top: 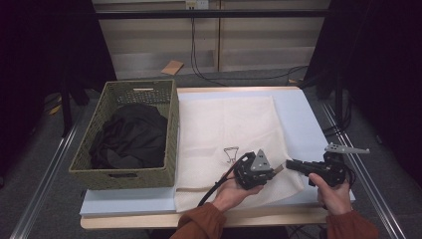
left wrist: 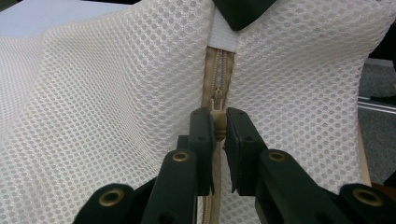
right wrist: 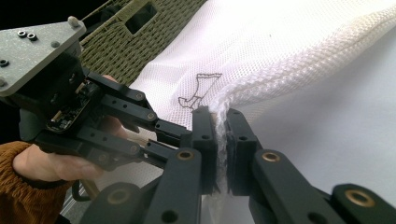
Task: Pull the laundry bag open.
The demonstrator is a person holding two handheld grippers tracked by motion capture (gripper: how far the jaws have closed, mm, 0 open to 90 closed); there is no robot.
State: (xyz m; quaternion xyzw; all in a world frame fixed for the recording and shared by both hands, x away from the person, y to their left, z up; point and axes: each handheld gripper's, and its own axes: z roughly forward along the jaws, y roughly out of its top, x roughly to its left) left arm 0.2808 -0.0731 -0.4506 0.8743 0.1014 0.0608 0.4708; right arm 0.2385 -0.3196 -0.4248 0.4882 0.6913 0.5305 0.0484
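Mesh laundry bag, cream-white, lies flat on the pale blue pad of the bench, just beside the olive wicker basket, on the side away from the basket's far-left wall. The basket still holds a crumpled black garment, so the loading looks undone; the job seems to be at its opening stage.

In the left gripper view, the left tongs are closed on the beige zipper pull, with the zipper's teeth meeting above the pull as far as the white tab at the end. Below the pull the track runs behind the jaws and I cannot tell whether it is parted. In the right gripper view, the right tongs are clamped on the bag's thick seamed edge, holding it taut against the pull. So both grips are set, and the slide along the zipper, the transfer of the garment and any re-closing appear to remain.

Both tongs work at the bag corner farthest from the basket, close to the bench's near edge. The small wire clip rests on the mesh between the basket and the left tongs. Beyond the bag, on the side away from the basket, a strip of bare pad gives the right hand some room before the bench edge; the basket wall itself bounds travel the other way.
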